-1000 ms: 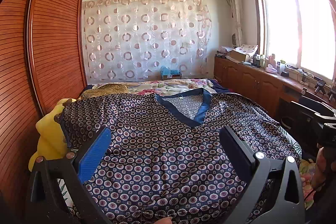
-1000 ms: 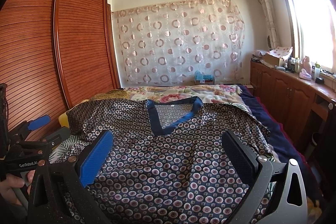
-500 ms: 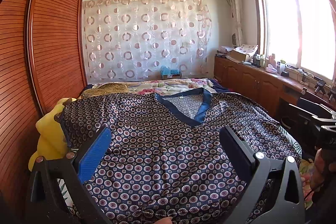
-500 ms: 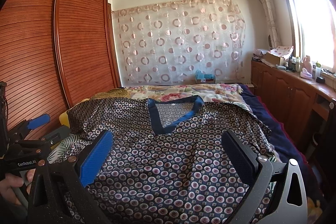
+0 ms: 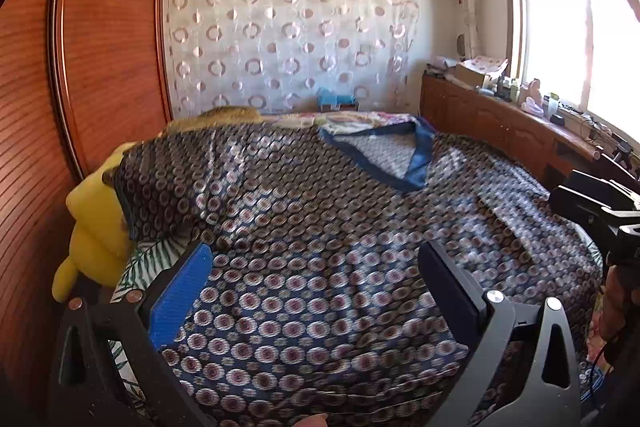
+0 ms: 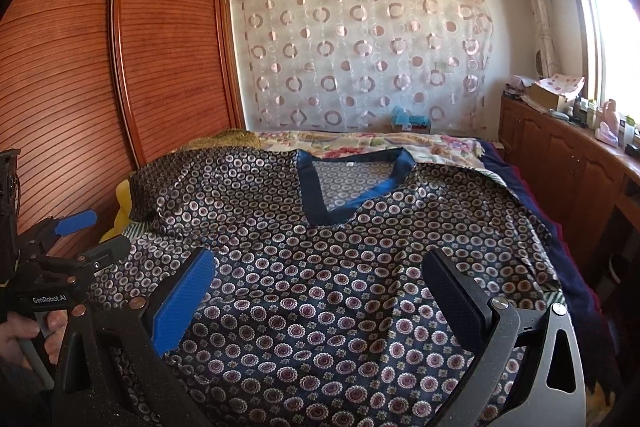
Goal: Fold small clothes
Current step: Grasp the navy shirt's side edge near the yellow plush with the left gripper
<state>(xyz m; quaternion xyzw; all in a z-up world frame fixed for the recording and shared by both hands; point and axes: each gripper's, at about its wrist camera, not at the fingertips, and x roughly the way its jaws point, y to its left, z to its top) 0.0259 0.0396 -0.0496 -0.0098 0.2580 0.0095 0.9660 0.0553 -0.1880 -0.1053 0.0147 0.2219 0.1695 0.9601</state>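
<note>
Both grippers (jaws wide) level above the patterned top.

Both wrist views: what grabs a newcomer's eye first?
The patterned shirt with its blue V-neck collar, spread flat across the bed and filling the middle of both views. Next, both grippers, the right gripper and the left gripper, open above its near hem. A yellow plush toy pokes out under the shirt's left sleeve, against the wooden wardrobe.
</note>
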